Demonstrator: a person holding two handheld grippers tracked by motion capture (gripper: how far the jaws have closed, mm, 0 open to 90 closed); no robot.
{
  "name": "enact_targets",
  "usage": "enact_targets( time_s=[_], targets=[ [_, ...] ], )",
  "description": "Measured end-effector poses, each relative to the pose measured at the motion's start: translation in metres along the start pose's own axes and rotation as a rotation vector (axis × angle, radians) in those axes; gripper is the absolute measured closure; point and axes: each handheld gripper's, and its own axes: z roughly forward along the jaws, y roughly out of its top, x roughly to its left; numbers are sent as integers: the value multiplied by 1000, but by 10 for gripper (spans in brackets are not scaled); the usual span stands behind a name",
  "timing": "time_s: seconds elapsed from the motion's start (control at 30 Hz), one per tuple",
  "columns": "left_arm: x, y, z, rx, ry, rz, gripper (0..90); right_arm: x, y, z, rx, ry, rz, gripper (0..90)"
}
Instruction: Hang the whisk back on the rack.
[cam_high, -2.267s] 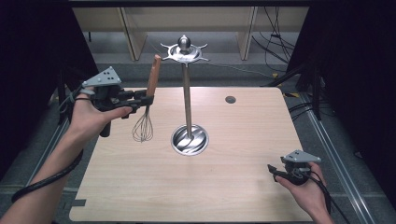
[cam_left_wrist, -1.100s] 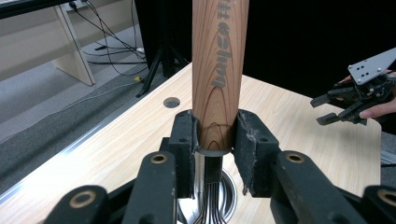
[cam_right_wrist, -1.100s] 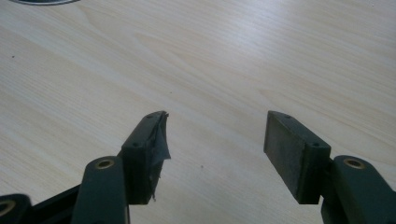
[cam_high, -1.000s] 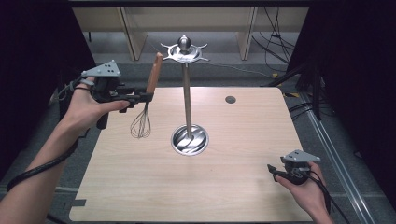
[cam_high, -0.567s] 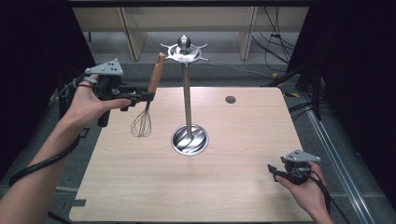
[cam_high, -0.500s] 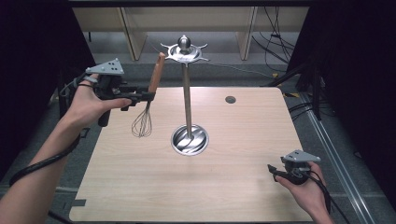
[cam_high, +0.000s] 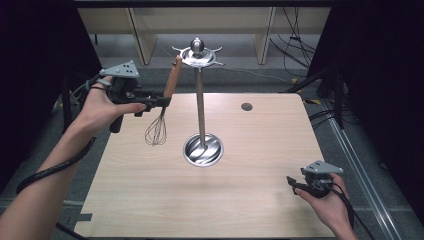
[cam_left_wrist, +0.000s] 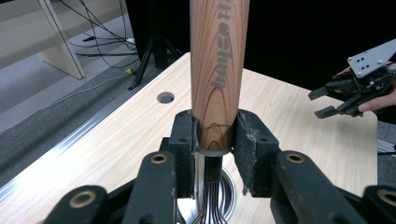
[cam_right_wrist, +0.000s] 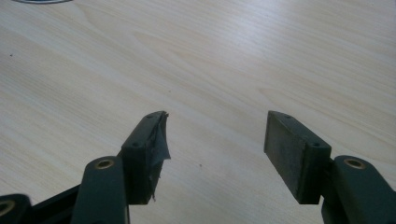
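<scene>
The whisk hangs in the upper left of the high view, clear of the table, its wooden handle tilting up toward the top of the stand and its wire loops pointing down. My left gripper is clenched on it right where the wood meets the metal collar; in the left gripper view the handle rises straight up the middle of the frame between my two black jaws, which press on it from both sides, with printed lettering running along the wood. My left hand wraps the gripper's body at the left edge of the high view.

Just right of the whisk stands the metal stand, a thin pole rising from a round shiny base at the centre of the table to a spiked disc with a knob on top. A small dark hole sits in the tabletop at upper right.

My right gripper rests low at the lower right of the high view, in my right hand. In the right gripper view its jaws stand wide apart over bare wood with nothing between them.
</scene>
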Motion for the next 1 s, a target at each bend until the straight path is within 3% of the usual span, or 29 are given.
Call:
enact_targets(
  time_s=[0.07, 0.1, 0.23, 0.4, 0.47, 0.5, 0.53, 0.57, 1.0],
  targets=[
    [0, 1, 1, 1, 4, -1, 690, -1, 0, 1, -1, 19, -6, 398],
    [0, 1, 2, -4, 4, -3, 690, 0, 0, 0, 12, 16, 13, 398],
    [-1, 2, 5, -11, 3, -12, 690, -1, -1, 1, -19, -17, -15, 398],
    [-2, 0, 8, -23, 9, -22, 689, -1, -1, 2, -22, -14, -20, 398],
    [-2, -1, 10, -29, 4, -27, 689, 1, -1, 0, -11, -18, 11, 398],
    [-2, -1, 11, -28, 9, -26, 689, 0, -1, 1, -14, -21, -9, 398],
    [-3, -2, 11, -29, 5, -26, 688, 1, -1, 0, -11, -17, 10, 398],
    [-3, -2, 12, -28, 5, -25, 688, 0, -1, 1, -17, -23, -14, 398],
    [-4, -9, 17, -34, 11, -38, 686, -1, -1, 1, -21, -17, -14, 398]
  ],
)
